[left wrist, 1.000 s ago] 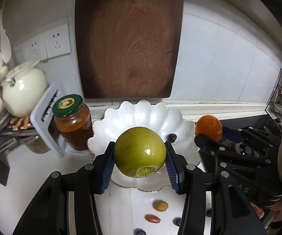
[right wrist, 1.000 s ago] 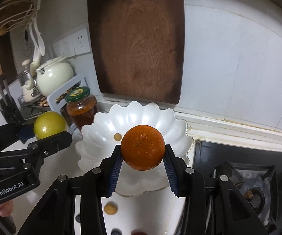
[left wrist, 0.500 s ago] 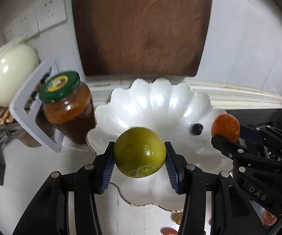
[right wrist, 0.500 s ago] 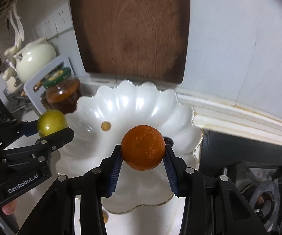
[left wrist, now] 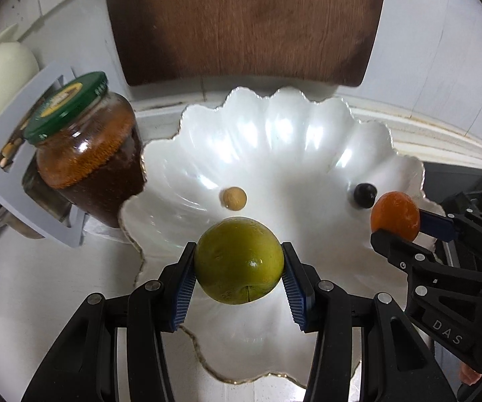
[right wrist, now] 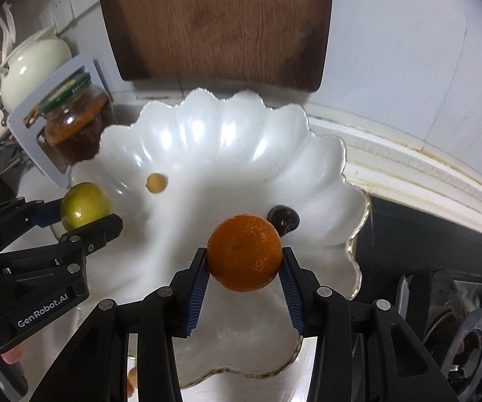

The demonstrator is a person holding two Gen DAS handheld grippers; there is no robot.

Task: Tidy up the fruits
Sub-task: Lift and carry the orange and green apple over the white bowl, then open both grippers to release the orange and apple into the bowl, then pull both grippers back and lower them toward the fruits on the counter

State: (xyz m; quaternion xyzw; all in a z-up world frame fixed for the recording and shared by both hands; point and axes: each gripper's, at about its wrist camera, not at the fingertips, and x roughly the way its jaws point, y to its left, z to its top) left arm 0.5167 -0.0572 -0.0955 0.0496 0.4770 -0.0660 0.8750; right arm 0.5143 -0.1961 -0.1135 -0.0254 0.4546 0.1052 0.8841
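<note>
Left gripper (left wrist: 238, 276) clamps green fruit (left wrist: 238, 259); right gripper (right wrist: 243, 269) clamps orange (right wrist: 244, 253), both above the white dish (left wrist: 274, 140). Best lowered close to the dish floor before release, clear of the small fruits ahead of each.

Your left gripper (left wrist: 239, 279) clamps a green round fruit (left wrist: 238, 260) between its blue ribbed pads (left wrist: 183, 289), and you hold it above the near part of the white scalloped bowl (left wrist: 274, 127). Inside the bowl lie a small tan fruit (left wrist: 233, 198), just beyond the green one, and a small dark berry (left wrist: 364, 195) toward the right rim. At the right edge your right gripper (left wrist: 400, 224) grips an orange (left wrist: 395, 214) over the bowl's right rim, just beside the dark berry. A glass jar (left wrist: 90, 154) with a green lid stands left of the bowl, its base touching the rim. A brown wooden board (left wrist: 244, 23) leans on the wall behind.
</note>
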